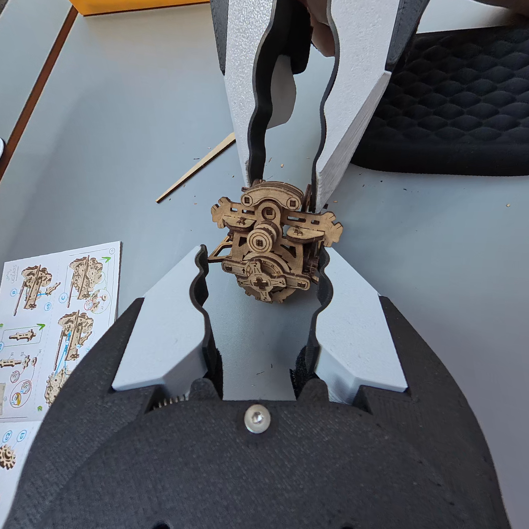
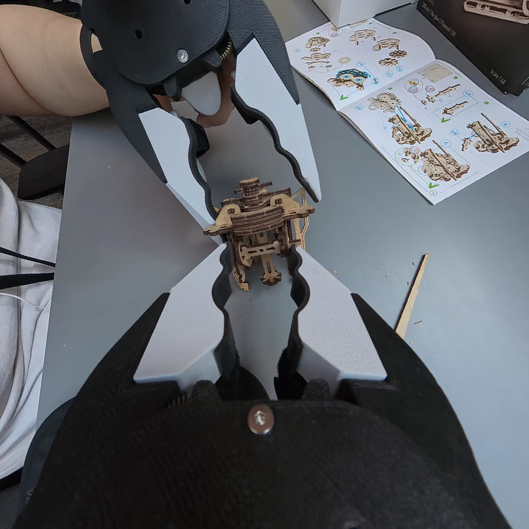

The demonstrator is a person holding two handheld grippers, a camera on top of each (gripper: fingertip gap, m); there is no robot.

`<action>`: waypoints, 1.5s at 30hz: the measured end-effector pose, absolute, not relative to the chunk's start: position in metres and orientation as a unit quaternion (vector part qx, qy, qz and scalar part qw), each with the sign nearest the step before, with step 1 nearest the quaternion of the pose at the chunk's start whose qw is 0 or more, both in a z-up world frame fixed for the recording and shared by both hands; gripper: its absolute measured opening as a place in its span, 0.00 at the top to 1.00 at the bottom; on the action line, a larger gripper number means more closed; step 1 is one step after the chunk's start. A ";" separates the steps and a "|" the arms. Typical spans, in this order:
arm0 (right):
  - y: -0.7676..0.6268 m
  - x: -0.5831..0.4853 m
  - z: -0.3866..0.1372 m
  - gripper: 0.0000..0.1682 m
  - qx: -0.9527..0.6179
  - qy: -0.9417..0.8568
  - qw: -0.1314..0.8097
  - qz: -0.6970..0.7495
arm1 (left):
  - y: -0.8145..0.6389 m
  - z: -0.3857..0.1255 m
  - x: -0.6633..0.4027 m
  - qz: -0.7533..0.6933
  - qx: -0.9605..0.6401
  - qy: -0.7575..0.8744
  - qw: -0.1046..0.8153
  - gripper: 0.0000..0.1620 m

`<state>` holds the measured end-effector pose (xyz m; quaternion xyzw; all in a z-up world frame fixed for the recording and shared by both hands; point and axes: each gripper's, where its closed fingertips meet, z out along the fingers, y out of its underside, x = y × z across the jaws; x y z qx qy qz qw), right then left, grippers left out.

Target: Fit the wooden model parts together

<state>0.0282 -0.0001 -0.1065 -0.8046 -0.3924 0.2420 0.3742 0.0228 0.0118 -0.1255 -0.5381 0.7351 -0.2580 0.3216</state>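
Model: wooden gear assembly [image 1: 272, 243], part-built, held just above the grey table [image 1: 128, 143], between the two grippers that meet nose to nose.
Right gripper: right gripper [image 2: 259, 252] is clenched on the model's lower frame; both dark pads press the sides in the right wrist view, and its tips bracket the model's rounded far end in the left wrist view.
Left gripper: left gripper [image 1: 262, 257] stands spread wider than the model. One pad touches the side by the wing-shaped plate; the other pad stands clear. Not gripping, as far as I can judge.
Loose parts: one thin wooden stick [image 1: 197, 171] lies on the table near the model, apart from it. Crumbs of wood lie around it. No part is in the left jaws.
Reference: instruction booklet [image 2: 415, 108] lies open at picture steps, off to one side.
Step in hand (my reading): steadying the model while the left gripper comes in for a second hold or a press.
To do it well: keep the right grip on the solid frame, not on gears or the thin outrigger strut. Close the left pads on flat plate edges, squarely. Press along the slot line, gently.
Risk: thin plywood tabs could snap under a skewed squeeze.
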 end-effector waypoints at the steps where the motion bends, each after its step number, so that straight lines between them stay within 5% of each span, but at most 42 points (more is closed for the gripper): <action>1: 0.000 0.028 -0.107 0.78 -0.803 -0.398 0.376 0.236 | 0.012 -0.126 0.023 -0.257 -0.537 0.736 0.323 0.53; 45: -0.002 0.026 -0.090 0.78 -0.756 -0.414 0.420 0.285 | -0.001 -0.115 0.022 -0.427 -0.567 0.670 0.217 0.53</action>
